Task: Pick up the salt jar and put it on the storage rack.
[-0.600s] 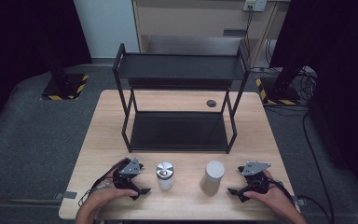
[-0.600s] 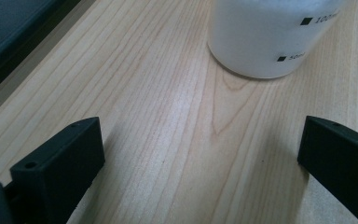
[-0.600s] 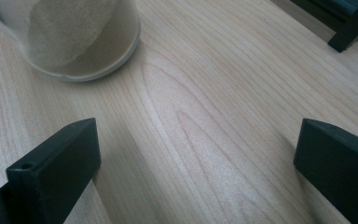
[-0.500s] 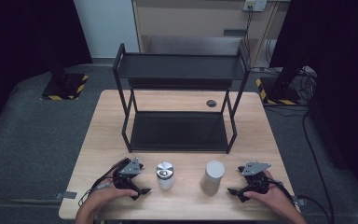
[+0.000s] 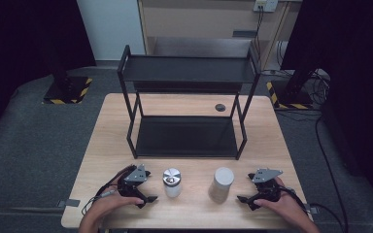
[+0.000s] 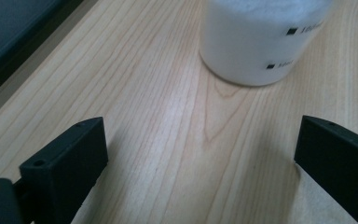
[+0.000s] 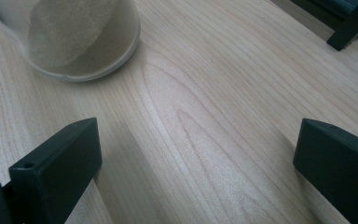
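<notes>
Jars are stood side by side near the front edge of the wooden table (image 5: pixel 102 145), between the two grippers; left to right, the left gripper (image 5: pixel 143 196) is seen first, held low over the tabletop in the person's left hand (image 5: pixel 110 206), its jaws spread wide with nothing between them; in the left gripper view bare wood lies between the two black jaws, and the base of the metal-lidded jar (image 6: pixel 261 42) is seen ahead, apart from both; just beside that gripper in the high view the metal-lidded jar (image 5: pixel 172 182) stands upright, its white body carrying small dark print; next, with a gap of bare wood between, the white-capped jar (image 5: pixel 221 184) stands upright, pale grainy contents being visible through its wall in the right gripper view (image 7: pixel 74 37); at the right, the right gripper (image 5: pixel 246 200) is held in the person's right hand (image 5: pixel 286 206), jaws likewise wide apart and empty, near the jar but not touching it; behind the jars, farther back on the table, a black two-tier shelf rack (image 5: pixel 187 70) stands, both tiers bare; a small dark round disc (image 5: pixel 220 107) lies on the table behind it.
</notes>
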Motion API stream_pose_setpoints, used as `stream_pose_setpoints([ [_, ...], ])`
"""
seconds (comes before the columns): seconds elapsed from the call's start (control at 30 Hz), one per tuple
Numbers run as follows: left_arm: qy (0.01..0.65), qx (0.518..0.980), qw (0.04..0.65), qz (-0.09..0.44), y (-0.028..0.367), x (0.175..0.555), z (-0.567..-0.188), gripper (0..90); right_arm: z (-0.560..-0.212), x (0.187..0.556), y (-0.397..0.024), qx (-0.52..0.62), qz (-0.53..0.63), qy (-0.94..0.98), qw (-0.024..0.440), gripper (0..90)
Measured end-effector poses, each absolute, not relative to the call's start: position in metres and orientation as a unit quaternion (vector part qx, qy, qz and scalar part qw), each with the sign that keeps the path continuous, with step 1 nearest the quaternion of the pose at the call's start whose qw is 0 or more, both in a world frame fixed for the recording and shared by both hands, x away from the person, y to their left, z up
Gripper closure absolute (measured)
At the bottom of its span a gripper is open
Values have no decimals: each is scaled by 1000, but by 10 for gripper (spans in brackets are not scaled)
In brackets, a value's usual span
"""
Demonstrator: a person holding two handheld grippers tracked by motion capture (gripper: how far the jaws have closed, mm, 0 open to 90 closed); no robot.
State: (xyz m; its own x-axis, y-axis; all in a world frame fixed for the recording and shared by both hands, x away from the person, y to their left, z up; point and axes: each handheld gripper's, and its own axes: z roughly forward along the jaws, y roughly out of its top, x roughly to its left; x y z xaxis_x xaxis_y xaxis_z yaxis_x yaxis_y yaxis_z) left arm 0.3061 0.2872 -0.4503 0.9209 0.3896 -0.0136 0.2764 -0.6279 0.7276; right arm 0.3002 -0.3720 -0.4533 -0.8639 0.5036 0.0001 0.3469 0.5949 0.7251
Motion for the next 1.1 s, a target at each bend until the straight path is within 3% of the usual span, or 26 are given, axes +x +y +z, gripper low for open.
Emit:
stream_pose_setpoints([
  [1.1, 139, 893, 421, 81, 267, 304, -433, 11, -453, 300, -372, 240, 381, 887, 103, 18],
])
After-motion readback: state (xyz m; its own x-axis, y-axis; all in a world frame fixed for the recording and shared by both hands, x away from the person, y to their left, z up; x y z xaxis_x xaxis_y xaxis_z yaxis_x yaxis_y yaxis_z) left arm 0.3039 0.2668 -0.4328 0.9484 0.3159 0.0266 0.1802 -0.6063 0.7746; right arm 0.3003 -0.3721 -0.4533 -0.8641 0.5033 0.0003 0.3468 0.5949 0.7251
